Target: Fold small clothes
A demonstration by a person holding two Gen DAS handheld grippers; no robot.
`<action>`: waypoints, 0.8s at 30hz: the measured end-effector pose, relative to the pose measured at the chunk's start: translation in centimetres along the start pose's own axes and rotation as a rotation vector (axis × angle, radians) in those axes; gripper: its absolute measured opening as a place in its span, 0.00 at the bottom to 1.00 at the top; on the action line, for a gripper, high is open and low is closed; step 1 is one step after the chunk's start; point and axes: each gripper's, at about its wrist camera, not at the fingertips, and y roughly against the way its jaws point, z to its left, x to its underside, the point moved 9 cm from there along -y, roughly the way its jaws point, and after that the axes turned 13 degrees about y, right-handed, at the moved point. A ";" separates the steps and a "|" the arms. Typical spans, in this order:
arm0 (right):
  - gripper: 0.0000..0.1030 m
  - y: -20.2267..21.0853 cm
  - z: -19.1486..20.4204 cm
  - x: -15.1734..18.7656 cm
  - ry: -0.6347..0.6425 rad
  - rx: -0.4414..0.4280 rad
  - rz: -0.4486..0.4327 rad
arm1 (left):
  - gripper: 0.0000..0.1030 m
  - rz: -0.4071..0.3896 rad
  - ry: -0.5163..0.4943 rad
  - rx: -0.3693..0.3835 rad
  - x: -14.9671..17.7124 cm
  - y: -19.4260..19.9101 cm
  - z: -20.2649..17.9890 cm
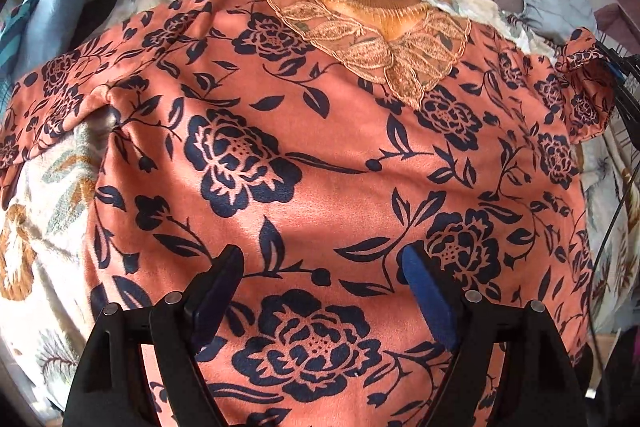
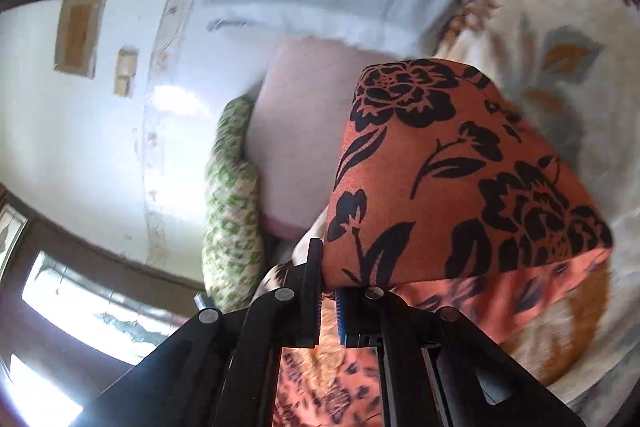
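The orange floral top [image 1: 320,167] lies spread flat on the leaf-print bedspread [image 1: 44,187], its lace collar [image 1: 372,43] toward the far edge, long axis running away from the left gripper [image 1: 320,267], whose fingers stand apart above the lower body. The right gripper [image 2: 329,291] – clamped on the right sleeve [image 2: 460,167] – holds it lifted. No writing legible

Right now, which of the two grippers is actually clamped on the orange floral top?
The right gripper, shut on the orange floral top; the left gripper hovers open above it.
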 end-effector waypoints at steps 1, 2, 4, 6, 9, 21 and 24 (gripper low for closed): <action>0.05 -1.1 2.4 1.2 0.015 -0.049 0.024 | 0.79 -0.010 0.013 0.009 -0.1 0.7 0.5; 0.05 -2.4 4.7 2.6 0.026 -0.096 0.054 | 0.79 -0.019 0.024 0.016 -0.2 1.4 1.1; 0.05 -5.1 8.7 5.8 0.032 -0.177 0.119 | 0.79 -0.033 0.045 0.027 -0.1 2.7 2.5; 0.05 -7.7 12.0 9.4 0.027 -0.247 0.178 | 0.79 -0.045 0.066 0.038 0.2 3.9 3.9; 0.06 -11.9 15.2 15.6 0.015 -0.294 0.279 | 0.79 -0.075 0.085 0.028 0.8 5.9 6.3; 0.26 -15.0 12.8 31.8 0.200 -0.048 0.663 | 0.79 -0.115 0.185 0.078 0.2 8.9 9.7; 0.36 -11.2 10.7 27.7 0.177 -0.052 0.567 | 0.79 -0.087 0.219 0.134 -1.6 7.6 8.1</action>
